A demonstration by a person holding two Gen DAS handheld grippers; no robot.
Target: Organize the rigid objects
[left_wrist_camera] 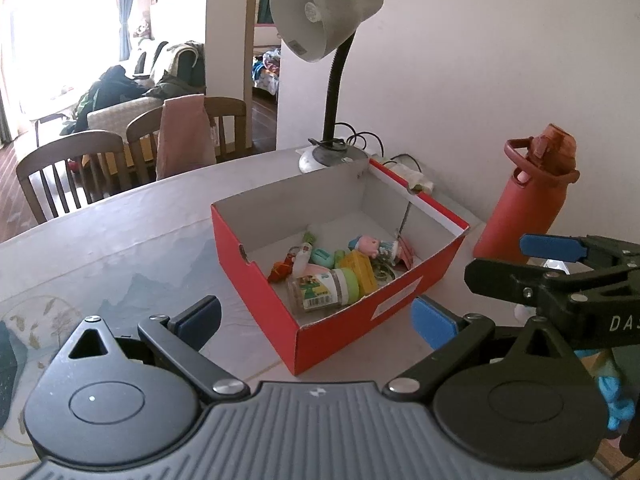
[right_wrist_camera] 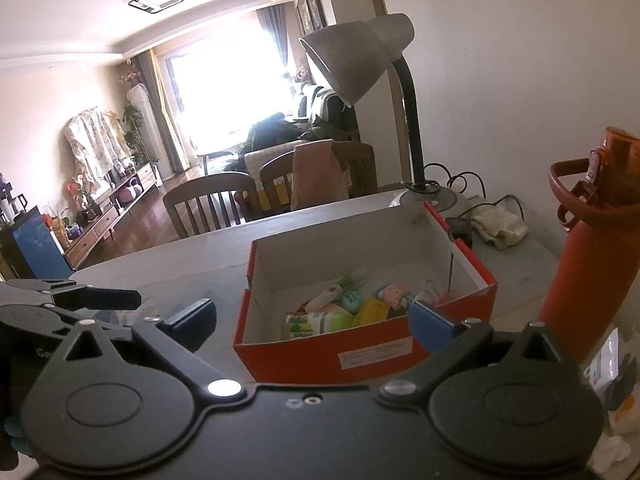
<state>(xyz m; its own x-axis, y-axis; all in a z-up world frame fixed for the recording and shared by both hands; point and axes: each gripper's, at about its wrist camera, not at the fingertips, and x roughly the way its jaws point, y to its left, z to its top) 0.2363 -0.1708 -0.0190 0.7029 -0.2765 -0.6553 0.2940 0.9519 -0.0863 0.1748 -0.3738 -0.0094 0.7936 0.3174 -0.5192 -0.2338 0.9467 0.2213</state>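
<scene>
a: both tools hover with jaws spread and empty, the left gripper (left_wrist_camera: 316,316) and right gripper (right_wrist_camera: 312,320) facing the red box (left_wrist_camera: 256,276) on the bench (left_wrist_camera: 120,220).

b: the sorted things, a green-lidded jar (left_wrist_camera: 322,290) and a pink figurine (left_wrist_camera: 370,246) among them, lie inside the box, beyond the jaws, not between them.

a: best approach, by my reading: come down from above the box's open top, clear of its near wall, and close on one item only.
</scene>
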